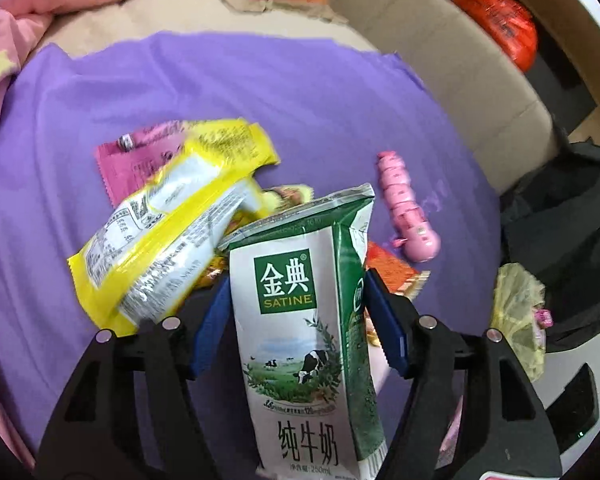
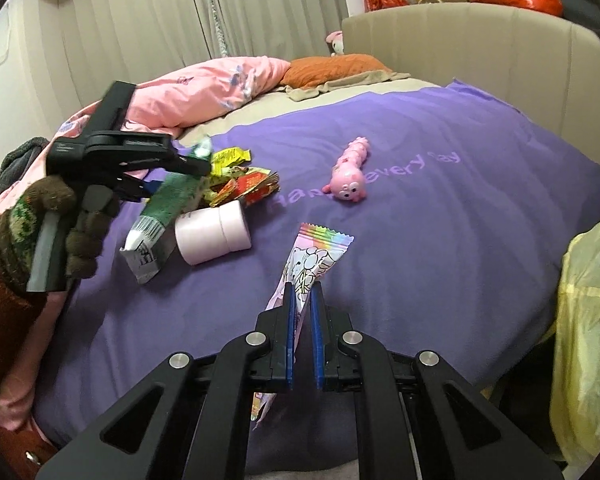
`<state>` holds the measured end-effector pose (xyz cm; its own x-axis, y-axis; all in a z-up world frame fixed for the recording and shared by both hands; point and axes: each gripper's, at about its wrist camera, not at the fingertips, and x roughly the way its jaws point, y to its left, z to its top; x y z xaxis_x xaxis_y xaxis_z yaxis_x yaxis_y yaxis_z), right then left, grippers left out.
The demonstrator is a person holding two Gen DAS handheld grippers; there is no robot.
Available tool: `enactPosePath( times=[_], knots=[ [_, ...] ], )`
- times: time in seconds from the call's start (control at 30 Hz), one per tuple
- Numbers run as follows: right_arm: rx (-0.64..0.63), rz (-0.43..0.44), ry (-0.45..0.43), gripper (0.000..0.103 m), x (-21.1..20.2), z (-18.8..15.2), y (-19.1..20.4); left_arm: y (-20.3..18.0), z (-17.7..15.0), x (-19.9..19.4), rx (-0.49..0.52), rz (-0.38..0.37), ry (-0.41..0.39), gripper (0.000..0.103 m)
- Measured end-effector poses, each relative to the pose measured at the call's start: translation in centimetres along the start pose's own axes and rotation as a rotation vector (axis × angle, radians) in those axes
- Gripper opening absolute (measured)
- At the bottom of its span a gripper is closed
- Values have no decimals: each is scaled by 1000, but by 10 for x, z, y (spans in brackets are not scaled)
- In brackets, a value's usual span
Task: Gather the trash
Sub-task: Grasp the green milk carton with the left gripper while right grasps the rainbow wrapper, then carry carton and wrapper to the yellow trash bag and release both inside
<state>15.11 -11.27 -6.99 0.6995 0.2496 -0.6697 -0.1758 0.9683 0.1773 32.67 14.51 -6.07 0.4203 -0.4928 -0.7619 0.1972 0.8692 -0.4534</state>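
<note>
Surface: purple bedspread (image 2: 420, 240) with pale lettering, spread over a beige bed, was the working area.
Carton: green-and-white cardboard milk carton (image 1: 300, 320) sat lengthwise between the blue pads of the left gripper (image 1: 296, 276), tilted, with its lower end above the bedspread at the near left.
Left gripper: jaws stood wide, with both pads pressed against the carton's sides; a hand in a brown-and-green knitted glove (image 2: 60, 232) gripped the handle.
Wrapper: pastel pink foil wrapper with a rainbow-striped edge (image 2: 316, 256) stood up out of the right gripper (image 2: 302, 288), above the near middle of the bedspread.
Right gripper: jaws were narrow and pinched flat on the wrapper.
Heap: yellow-and-white plastic packet (image 1: 160, 232) lay on a magenta wrapper (image 1: 136, 164), with small red and yellow wrappers beside them, just beyond the carton.
Tub: pale pink cylindrical container (image 2: 214, 236) lay on its side, just right of the carton's lower end.
Toy: pink plastic caterpillar (image 2: 350, 176) lay right of the heap, well apart from it.
Bag: crinkled yellow plastic bag (image 2: 588, 320) hung at the bed's right edge.
Far end: pink quilt (image 2: 204, 88) and orange pillow (image 2: 332, 66) lay before grey curtains (image 2: 180, 8).
</note>
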Motion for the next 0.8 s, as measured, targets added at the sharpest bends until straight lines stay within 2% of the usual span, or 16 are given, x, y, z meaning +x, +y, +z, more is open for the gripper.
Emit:
enactPosePath(
  times=[0.17, 0.3, 0.4, 0.57, 0.8],
  knots=[
    [2, -9, -40, 9, -13, 7, -3, -31, -4, -43, 88, 19, -127, 62],
    [-6, -26, -85, 9, -27, 16, -5, -71, -11, -82, 202, 63, -268, 62],
    [-20, -43, -118, 9, -39, 22, -7, -98, -18, -102, 261, 76, -342, 62],
    [-52, -80, -170, 9, -67, 27, -12, -136, -31, -119, 355, 87, -399, 62],
    [-68, -151, -242, 9, -110, 26, -30, -193, -50, -130, 441, 45, -424, 62]
  ],
)
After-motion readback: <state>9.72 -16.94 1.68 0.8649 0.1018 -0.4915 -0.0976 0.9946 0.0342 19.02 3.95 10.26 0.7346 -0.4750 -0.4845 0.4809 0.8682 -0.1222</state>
